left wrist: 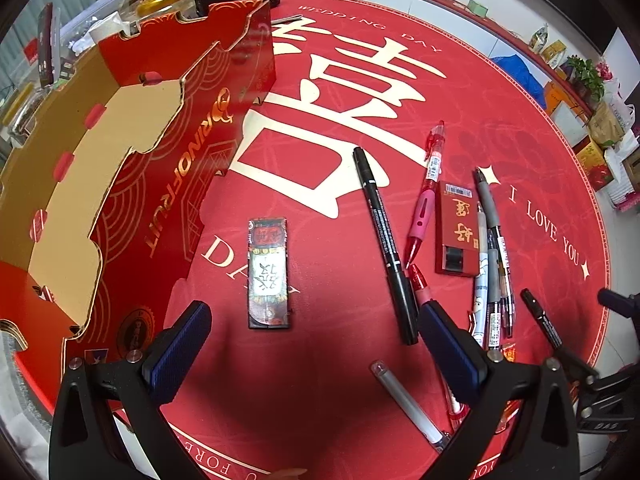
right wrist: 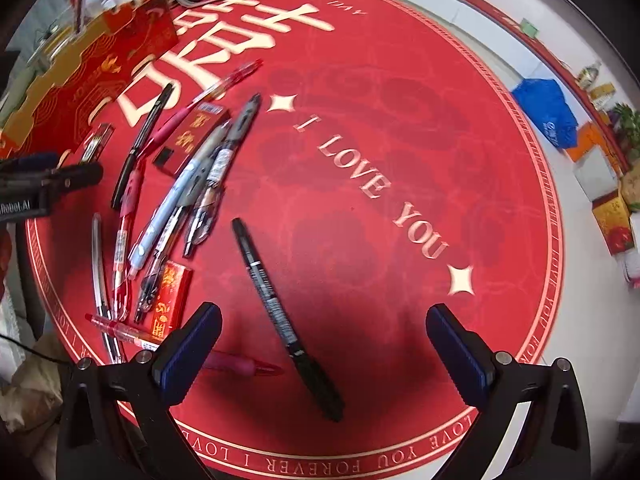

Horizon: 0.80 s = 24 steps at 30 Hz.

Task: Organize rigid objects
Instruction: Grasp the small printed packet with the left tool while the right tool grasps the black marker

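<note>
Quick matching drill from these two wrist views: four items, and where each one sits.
Things:
1. cardboard box
2. black marker
3. black packet
4. clear pen

Places:
A. between the right gripper's fingers
B. standing at the mat's left edge
C. alone, ahead of the left gripper
D. near edge, under the left gripper's right finger

Pairs: 1-B, 2-A, 3-C, 4-D

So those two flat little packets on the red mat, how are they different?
The dark packet lies alone between the box and the pens, while the red packet sits among the pens with a grey pen along its edge. The dark packet is black-edged with a pale middle panel; the red packet is plain red with gold characters and a barcode sticker. The dark packet looks longer and narrower. Both lie flat, untouched by either gripper.
</note>
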Tool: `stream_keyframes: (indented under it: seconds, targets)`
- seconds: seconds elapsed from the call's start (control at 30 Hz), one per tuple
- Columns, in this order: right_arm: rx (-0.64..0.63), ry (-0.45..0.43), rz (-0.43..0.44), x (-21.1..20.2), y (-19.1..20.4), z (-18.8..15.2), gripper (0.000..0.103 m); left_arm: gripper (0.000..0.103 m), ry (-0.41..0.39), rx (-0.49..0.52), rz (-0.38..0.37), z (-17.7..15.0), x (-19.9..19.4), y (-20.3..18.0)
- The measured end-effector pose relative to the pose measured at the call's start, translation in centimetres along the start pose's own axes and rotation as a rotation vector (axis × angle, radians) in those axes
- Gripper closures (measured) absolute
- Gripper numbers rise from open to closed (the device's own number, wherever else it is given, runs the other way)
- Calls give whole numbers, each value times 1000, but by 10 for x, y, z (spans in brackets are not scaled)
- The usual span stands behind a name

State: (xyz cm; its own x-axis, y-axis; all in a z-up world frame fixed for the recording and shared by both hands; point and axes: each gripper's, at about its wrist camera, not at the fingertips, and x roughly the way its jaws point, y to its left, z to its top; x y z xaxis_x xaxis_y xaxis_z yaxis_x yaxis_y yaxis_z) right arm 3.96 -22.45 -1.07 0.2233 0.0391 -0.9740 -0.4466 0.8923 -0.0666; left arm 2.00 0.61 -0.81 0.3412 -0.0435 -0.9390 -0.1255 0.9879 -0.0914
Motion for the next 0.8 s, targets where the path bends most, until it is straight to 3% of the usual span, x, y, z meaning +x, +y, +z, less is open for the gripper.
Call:
stream_keyframes:
  seconds: [0.1,0.33,0.5,0.6,0.8]
  targets:
    - [-27,6,-3,6,9,1,0,0,11,-10,-12,0,0,4]
    - [-42,14,-7,17,13,3,0,0,-11,-7,52,3,10,-1]
    - [-33,26,-21,25,8,6,0,0,3,-57,55,7,23,6]
    - [-24,23,-13,30,10,8,0,0,28,-92,33,9,30,11]
    - [6,30,48,36,-5,12,0,0,1,-87,77,10,34,7]
